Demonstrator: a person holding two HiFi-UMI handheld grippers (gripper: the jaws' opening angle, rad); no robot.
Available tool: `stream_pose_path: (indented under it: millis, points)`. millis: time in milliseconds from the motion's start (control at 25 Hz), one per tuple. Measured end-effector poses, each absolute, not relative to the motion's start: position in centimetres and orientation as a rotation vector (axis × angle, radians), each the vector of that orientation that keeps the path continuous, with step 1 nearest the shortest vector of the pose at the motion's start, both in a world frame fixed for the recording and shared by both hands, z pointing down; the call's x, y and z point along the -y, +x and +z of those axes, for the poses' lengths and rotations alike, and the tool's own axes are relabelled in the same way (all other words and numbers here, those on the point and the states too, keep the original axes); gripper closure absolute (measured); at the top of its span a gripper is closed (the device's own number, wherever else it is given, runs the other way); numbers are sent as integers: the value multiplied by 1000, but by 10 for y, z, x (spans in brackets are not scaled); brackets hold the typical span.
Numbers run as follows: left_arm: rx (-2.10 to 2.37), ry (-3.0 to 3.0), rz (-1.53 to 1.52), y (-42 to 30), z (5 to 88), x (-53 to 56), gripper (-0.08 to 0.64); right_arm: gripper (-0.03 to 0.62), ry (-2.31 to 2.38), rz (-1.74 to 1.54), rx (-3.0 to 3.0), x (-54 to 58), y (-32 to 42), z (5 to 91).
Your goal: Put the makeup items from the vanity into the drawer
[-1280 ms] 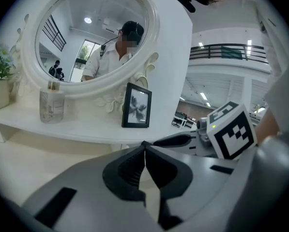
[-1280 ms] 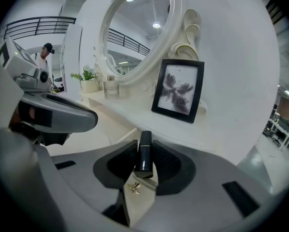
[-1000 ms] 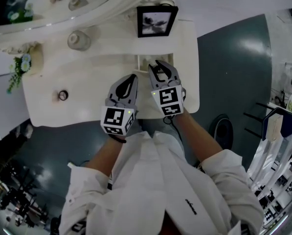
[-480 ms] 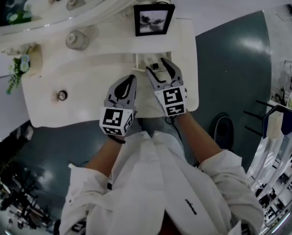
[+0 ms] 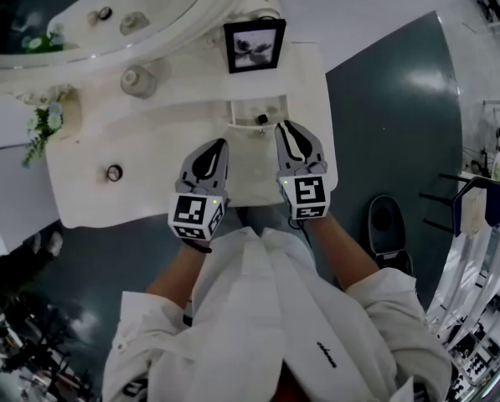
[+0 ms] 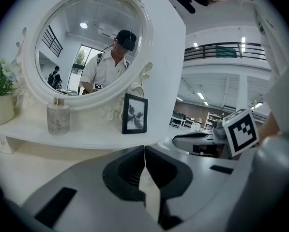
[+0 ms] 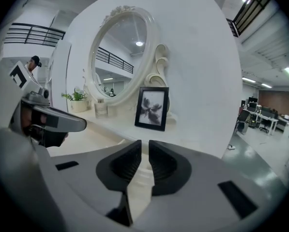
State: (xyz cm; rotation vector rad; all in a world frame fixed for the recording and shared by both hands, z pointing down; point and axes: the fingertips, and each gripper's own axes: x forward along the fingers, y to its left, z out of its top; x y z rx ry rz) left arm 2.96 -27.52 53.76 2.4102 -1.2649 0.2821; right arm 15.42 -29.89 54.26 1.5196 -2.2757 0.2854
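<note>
Makeup items were split between two places: a small dark piece (image 5: pixel 261 119) lay in the open drawer (image 5: pixel 241 114) below the picture frame (image 5: pixel 254 45), and a small round pot (image 5: pixel 114 172) sat on the table (image 5: pixel 157 157), well apart to the left. A glass jar (image 5: pixel 137 80) stood near the mirror (image 5: pixel 107 7); I could not tell whether it counted as makeup.

Your right tongs (image 5: pixel 288 129) hung just in front of the drawer. Their jaws had just been closing and stood almost together, with a thin slit between them and nothing in it. Your left tongs (image 5: pixel 219 145), beside them over the front of the table, were pressed fully together and empty.

I judged you to be between items: one delivery looked done and the next pick had not yet begun. The round pot seemed the likely next target. It called for a reach leftward across the table, probably with the left tongs as the nearer pair. You needed to spread the jaws before coming down, then grip across the pot's sides. It looked low and small, so a crooked approach might have sent it skidding.
</note>
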Motion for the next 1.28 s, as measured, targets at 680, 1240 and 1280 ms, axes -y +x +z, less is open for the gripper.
stream_pose_path:
  millis: [680,1240,1280]
  points:
    - [1444,2466,198,-38,457,259,529,575,1716,219,2314,240,172,451]
    - [1571,2521,123,-82,407,247,529,575,1859,210,2329,210,198,392]
    - [1588,2529,120,-86,402,248,529,575,1873,212,2328,209,200,389]
